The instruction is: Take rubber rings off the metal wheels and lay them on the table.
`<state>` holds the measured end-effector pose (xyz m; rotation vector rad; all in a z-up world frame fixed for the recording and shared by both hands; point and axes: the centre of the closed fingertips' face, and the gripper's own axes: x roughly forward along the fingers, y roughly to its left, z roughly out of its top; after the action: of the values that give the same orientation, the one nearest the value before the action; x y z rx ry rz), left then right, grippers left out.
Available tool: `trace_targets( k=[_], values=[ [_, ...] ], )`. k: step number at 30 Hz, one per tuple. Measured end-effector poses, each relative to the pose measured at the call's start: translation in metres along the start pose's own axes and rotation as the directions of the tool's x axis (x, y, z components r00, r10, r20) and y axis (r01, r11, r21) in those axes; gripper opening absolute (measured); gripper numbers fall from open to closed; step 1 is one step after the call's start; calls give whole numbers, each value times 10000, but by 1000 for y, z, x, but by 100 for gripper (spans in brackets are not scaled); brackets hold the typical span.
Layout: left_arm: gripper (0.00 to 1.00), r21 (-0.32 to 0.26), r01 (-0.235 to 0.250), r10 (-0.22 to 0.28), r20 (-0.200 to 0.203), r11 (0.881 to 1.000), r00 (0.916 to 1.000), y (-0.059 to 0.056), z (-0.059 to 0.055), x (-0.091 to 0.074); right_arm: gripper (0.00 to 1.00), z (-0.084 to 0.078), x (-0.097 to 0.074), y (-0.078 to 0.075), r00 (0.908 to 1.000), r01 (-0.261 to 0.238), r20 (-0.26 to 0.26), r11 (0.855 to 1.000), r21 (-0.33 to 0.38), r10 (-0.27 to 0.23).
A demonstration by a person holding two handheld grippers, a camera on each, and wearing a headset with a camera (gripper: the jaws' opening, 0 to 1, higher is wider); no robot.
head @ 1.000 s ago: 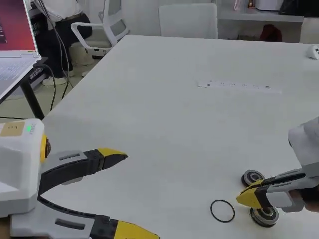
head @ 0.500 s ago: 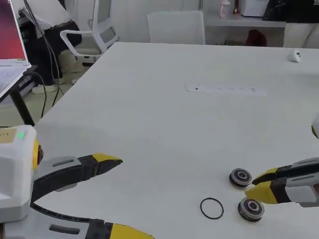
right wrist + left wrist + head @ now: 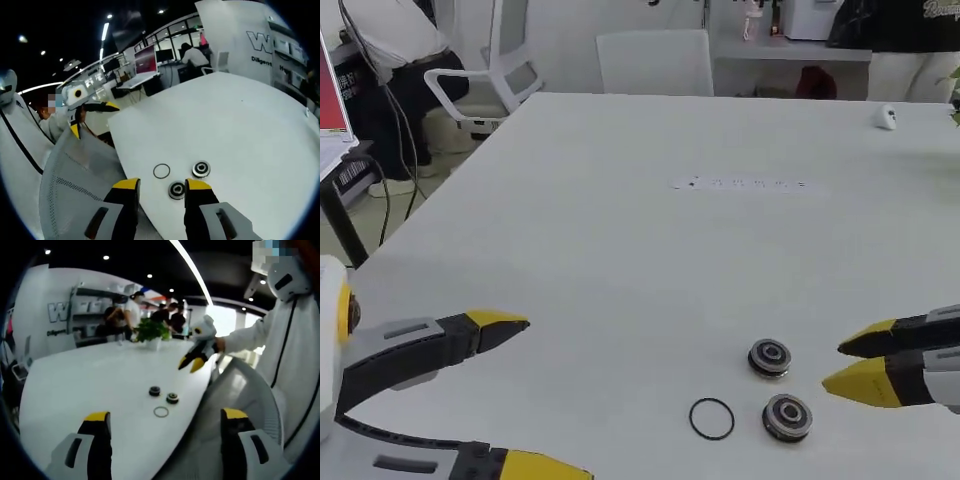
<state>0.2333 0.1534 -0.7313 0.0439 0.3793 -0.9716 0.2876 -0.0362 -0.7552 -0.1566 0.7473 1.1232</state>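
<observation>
Two small metal wheels (image 3: 769,358) (image 3: 787,416) lie flat on the white table (image 3: 620,230) near its front edge. A thin black rubber ring (image 3: 711,418) lies loose just left of the nearer wheel. My right gripper (image 3: 838,364) hovers a little right of the wheels, open, with nothing between its yellow tips. In the right gripper view the nearer wheel (image 3: 176,190) sits just ahead of the right gripper (image 3: 162,185), with the ring (image 3: 161,171) and far wheel (image 3: 201,169) beyond. My left gripper (image 3: 525,395) is wide open at the front left. The left gripper view shows the wheels (image 3: 154,390) (image 3: 172,398) and ring (image 3: 160,412).
A flat white strip (image 3: 737,184) lies mid-table and a small white object (image 3: 886,118) sits at the far right. White chairs (image 3: 655,62) stand past the far edge. A laptop screen (image 3: 330,100) is on a side desk at the left.
My right gripper, which was over the nearer wheel, has drawn off to the right, and that wheel now lies uncovered. The head camera has shifted. The left gripper stays open.
</observation>
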Motion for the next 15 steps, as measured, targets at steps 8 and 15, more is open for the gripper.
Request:
trace_targets(
  k=[8, 15],
  values=[
    [92, 1, -138, 138, -114, 9999, 9998, -5, 5, 7, 46, -3, -18, -12, 9997, 129, 220, 9999, -21, -128],
    [93, -60, -225, 223, -323, 9997, 9992, -9, 6, 15, 60, -3, -26, -16, 9982, -25, 601, 9997, -246, 40]
  ],
)
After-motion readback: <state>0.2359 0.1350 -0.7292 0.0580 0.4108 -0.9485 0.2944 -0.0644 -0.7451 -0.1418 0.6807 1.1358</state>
